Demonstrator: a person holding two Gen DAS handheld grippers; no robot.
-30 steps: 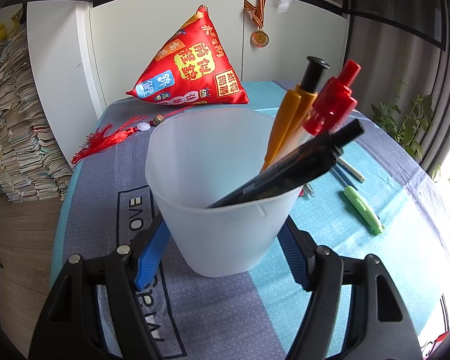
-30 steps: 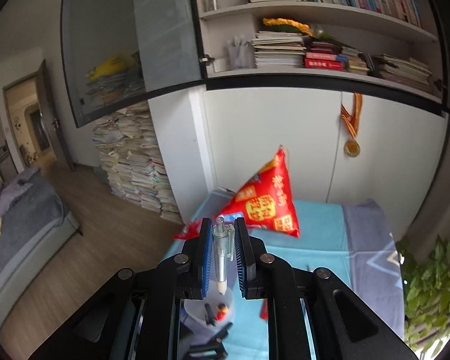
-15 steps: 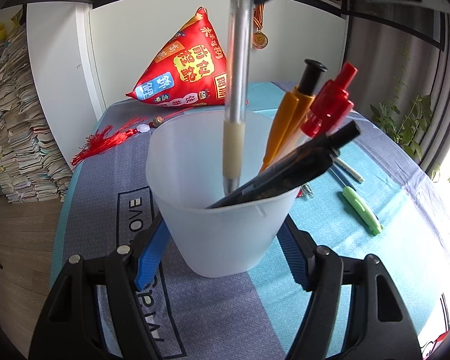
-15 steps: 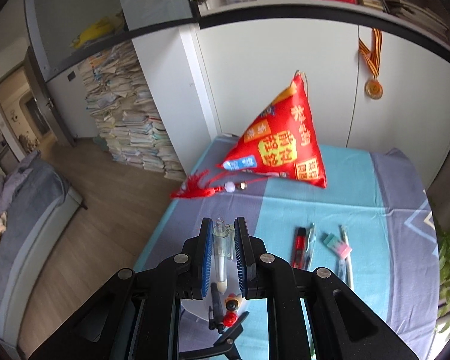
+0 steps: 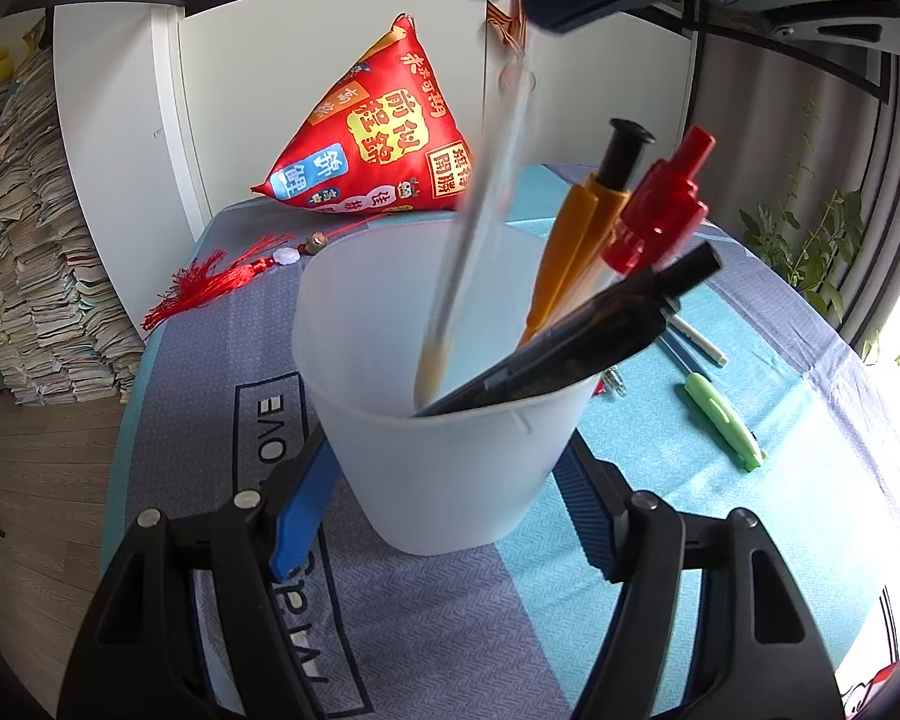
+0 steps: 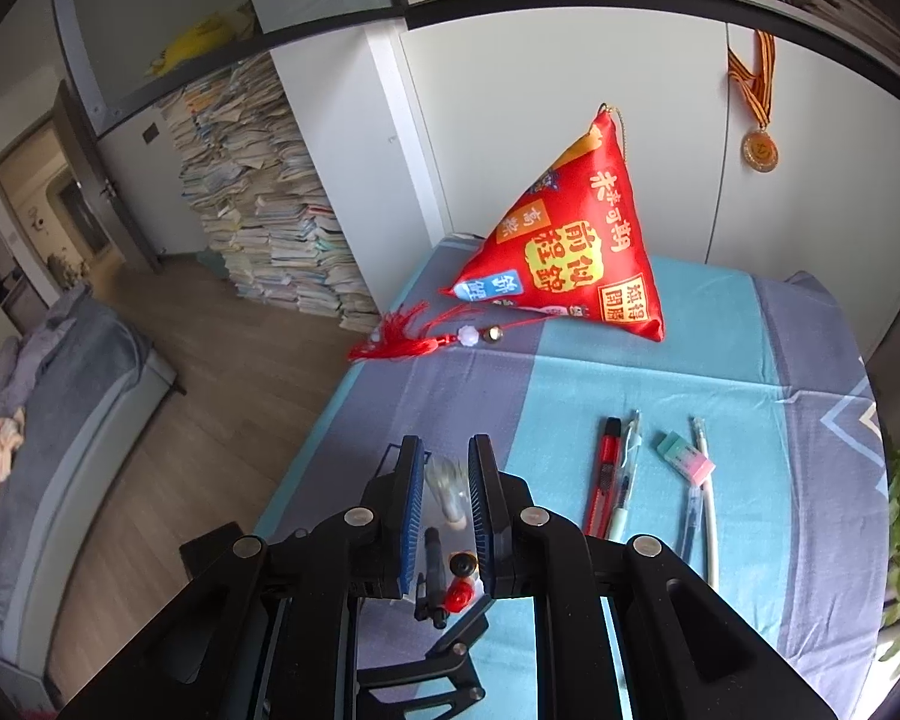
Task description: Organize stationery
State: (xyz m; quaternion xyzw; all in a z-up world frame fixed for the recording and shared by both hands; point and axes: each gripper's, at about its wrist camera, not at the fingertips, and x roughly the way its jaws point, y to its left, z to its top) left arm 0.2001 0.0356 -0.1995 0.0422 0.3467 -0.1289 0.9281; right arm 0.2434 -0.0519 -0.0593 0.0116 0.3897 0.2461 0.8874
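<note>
Cup (image 5: 450,420): lower centre, clamped between the left gripper (image 5: 444,510) fingers.
Clear pen (image 5: 480,228): blurred, tip inside the cup; the right gripper (image 6: 444,510) fingers are parted beside it, grip released.
Done: three pens (image 5: 600,276) in the cup.
Left: several items (image 6: 660,480) on the tabletop (image 6: 570,384), right of frame.
Room: open cloth at left, edge near.

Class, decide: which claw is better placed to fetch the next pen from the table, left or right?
Right. The left claw holds the cup, while the right claw stands open above it, its clear pen dropping in.
</note>
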